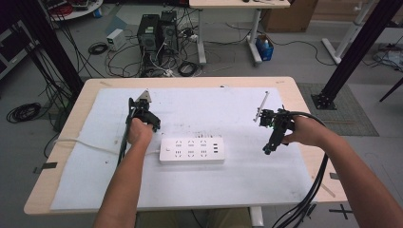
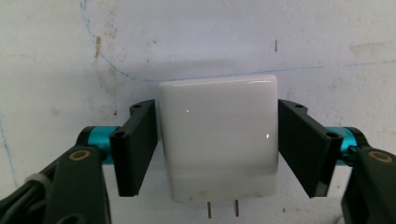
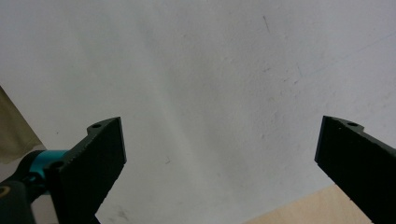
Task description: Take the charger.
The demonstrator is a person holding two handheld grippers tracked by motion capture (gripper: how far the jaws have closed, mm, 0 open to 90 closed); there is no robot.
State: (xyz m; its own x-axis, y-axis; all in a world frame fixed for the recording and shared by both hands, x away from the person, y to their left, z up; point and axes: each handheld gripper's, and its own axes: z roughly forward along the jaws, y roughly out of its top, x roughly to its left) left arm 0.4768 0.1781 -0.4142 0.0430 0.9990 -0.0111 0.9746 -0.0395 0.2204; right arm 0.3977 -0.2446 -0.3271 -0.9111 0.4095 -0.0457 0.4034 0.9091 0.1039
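One charger [image 2: 218,140], one power strip [image 1: 192,150]

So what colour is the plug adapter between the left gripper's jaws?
Glossy white, with two metal prongs; the adapter shows best in the left gripper view.

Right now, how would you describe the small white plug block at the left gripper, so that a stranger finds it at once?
Look at the white sheet covering the wooden table, then left of the power strip, where the left gripper points down. Between its black jaws, which touch both sides, lies the charger: a glossy white cube with two metal prongs, unlike the long flat strip.
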